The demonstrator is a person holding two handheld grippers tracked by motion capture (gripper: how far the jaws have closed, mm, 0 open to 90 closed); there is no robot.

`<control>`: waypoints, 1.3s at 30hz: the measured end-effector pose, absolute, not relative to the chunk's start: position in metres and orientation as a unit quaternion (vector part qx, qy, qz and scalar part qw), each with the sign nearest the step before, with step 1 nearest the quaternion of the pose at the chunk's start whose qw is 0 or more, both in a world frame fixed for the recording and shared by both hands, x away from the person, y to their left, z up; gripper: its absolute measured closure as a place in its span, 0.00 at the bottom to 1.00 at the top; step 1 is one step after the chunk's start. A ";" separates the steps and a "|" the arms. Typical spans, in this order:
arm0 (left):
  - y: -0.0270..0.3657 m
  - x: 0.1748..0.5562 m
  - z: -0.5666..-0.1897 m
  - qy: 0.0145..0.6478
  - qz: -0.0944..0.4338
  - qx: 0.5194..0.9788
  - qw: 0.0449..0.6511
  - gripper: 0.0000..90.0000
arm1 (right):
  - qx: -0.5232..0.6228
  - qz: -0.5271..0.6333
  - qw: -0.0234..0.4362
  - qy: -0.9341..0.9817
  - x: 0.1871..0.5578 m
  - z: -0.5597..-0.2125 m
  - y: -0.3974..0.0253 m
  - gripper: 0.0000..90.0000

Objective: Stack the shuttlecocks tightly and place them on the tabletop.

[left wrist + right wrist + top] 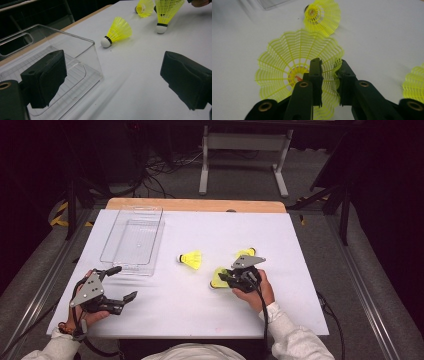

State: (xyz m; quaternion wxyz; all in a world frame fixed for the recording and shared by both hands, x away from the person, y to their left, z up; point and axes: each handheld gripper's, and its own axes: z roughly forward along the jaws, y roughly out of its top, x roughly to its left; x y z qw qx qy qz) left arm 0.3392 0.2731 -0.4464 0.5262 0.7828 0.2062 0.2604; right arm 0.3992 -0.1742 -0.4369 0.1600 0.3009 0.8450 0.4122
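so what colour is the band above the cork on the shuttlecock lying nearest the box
Black, on the shuttlecock; clearest in the left gripper view.

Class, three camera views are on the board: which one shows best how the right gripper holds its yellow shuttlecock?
The right gripper view: the right gripper pinches the skirt wall of the held shuttlecock between its jaws, one inside, one outside. The high view shows it small and half hidden. The left gripper view shows it hanging with its cork down.

Clear plastic bin (134, 240) on white tabletop (175, 310), two loose yellow shuttlecocks (192, 258), one beyond (246, 253)
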 end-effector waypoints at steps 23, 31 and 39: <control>0.271 0.339 -0.447 0.202 0.259 0.787 0.522 0.09 | 0.313 0.373 0.182 0.854 0.385 -0.448 -0.215 0.57; 0.272 0.339 -0.447 0.202 0.260 0.787 0.522 0.08 | 0.312 0.385 0.181 0.850 0.372 -0.443 -0.232 0.54; 0.272 0.339 -0.446 0.201 0.261 0.787 0.522 0.09 | 0.268 0.390 0.163 0.866 0.362 -0.442 -0.230 0.52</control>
